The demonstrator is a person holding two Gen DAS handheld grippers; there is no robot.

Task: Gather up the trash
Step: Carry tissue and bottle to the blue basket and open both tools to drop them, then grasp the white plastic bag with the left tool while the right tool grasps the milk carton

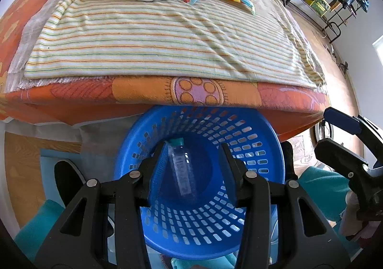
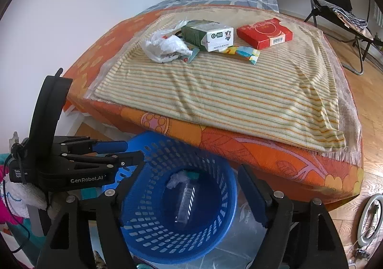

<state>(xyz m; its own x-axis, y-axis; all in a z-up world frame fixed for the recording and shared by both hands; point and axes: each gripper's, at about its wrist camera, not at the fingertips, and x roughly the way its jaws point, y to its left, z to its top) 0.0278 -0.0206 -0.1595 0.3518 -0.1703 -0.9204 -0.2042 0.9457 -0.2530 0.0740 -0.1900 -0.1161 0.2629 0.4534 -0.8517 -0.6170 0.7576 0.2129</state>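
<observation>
My left gripper (image 1: 191,168) hangs over the blue perforated basket (image 1: 258,166), its fingers spread apart with nothing between them. A clear plastic bottle (image 1: 183,173) with a teal cap lies inside the basket, on the bottom, its cap pointing toward the bed. My right gripper (image 2: 191,194) hovers beside the same basket, jaws also wide apart and empty. The basket stands on the floor, tucked against the edge of the orange bedspread (image 2: 275,156). Up on the striped cloth (image 2: 227,92), well apart from both grippers, the rest of the trash sits in a cluster: a crumpled white plastic bag (image 2: 165,47), a green and white carton (image 2: 208,34), a red box (image 2: 264,33) and a yellow and blue wrapper (image 2: 241,52) just in front of the carton.
</observation>
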